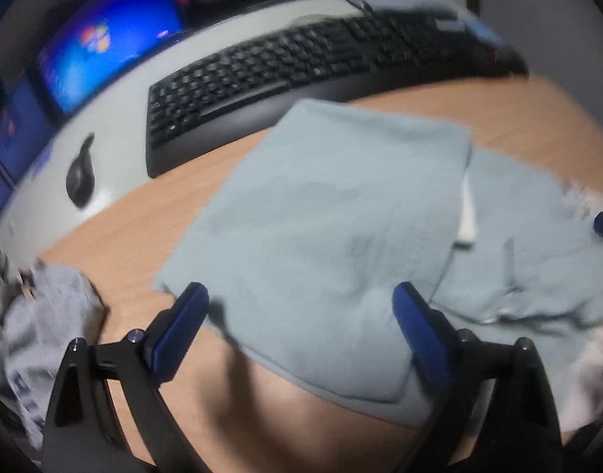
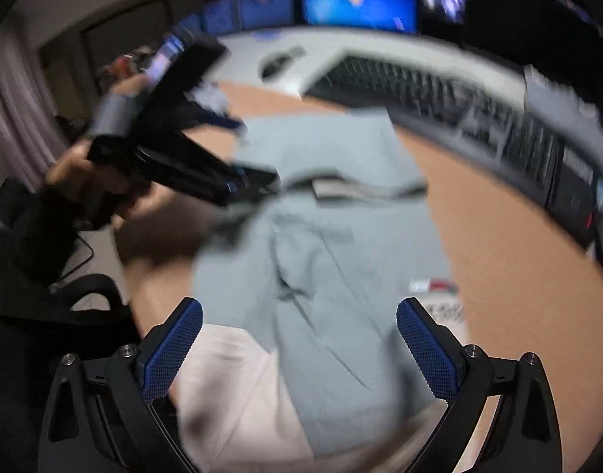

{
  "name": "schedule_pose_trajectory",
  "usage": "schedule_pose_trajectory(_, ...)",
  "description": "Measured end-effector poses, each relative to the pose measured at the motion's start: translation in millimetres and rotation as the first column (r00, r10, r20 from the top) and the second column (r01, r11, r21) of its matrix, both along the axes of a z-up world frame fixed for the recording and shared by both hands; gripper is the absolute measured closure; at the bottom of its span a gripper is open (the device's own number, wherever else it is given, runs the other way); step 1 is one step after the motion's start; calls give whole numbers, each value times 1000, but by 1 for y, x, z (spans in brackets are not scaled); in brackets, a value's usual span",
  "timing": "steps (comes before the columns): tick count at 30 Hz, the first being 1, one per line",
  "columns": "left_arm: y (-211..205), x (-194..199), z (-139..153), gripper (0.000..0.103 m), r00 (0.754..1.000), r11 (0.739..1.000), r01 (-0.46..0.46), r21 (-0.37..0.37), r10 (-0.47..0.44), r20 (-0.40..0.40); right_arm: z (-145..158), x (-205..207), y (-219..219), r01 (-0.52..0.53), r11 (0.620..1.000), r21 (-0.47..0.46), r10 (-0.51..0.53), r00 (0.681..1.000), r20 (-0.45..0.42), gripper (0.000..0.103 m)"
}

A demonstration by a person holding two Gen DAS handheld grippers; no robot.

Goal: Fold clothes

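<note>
With both my left gripper [image 1: 301, 315] and right gripper [image 2: 299, 325] wide and empty, I should square the garment's [image 1: 321, 213] folded edges before pinching again.

A black keyboard [image 1: 285, 75] lies across the wooden desk [image 1: 151, 213], running from about nine o'clock toward two o'clock in the left wrist view. A black mouse [image 1: 80, 175] sits at its nine o'clock end on a white surface [image 1: 124, 134]. A lit blue monitor [image 1: 104, 51] stands at eleven o'clock. In the right wrist view, a black chair [image 2: 84, 295] shows at eight o'clock.
</note>
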State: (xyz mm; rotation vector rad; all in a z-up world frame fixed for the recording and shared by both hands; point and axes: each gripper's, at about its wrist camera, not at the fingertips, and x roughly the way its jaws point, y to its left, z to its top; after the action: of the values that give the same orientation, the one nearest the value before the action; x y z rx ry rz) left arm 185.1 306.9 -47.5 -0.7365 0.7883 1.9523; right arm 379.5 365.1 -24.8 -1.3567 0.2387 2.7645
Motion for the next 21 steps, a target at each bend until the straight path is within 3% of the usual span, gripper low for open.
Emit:
schedule_pose_trajectory(3,8,-7,-2,0,999,999,33,-24,-34,-26,-16,-3,-4,73,996,-45,-74,997,-4,0)
schedule_pose_trajectory(5,16,-8,0,0,992,998,50,-44,-55,-117,-19,-6,-13,108,992,-57,-109,994,-7,0)
schedule_pose_trajectory(8,29,-11,0,0,966,994,68,-82,-87,-242,-17,-15,-28,56,996,-75,-55,998,15,0)
schedule_pose_trajectory(11,36,-26,5,4,973,989,90,-119,-113,-203,-3,-18,-22,17,996,-87,-18,1000,-15,0)
schedule_pose_trajectory(15,26,-30,16,8,977,992,75,-105,-94,-194,30,-30,0,-2,998,68,8,996,-85,0)
schedule_pose_trajectory(18,23,-31,17,8,985,994,49,-97,-64,-158,39,-58,18,-83,991,103,94,990,-101,0)
schedule_pose_trajectory(21,18,-33,15,8,990,996,10,-85,-22,-142,33,-95,32,-175,977,123,184,981,-64,0)
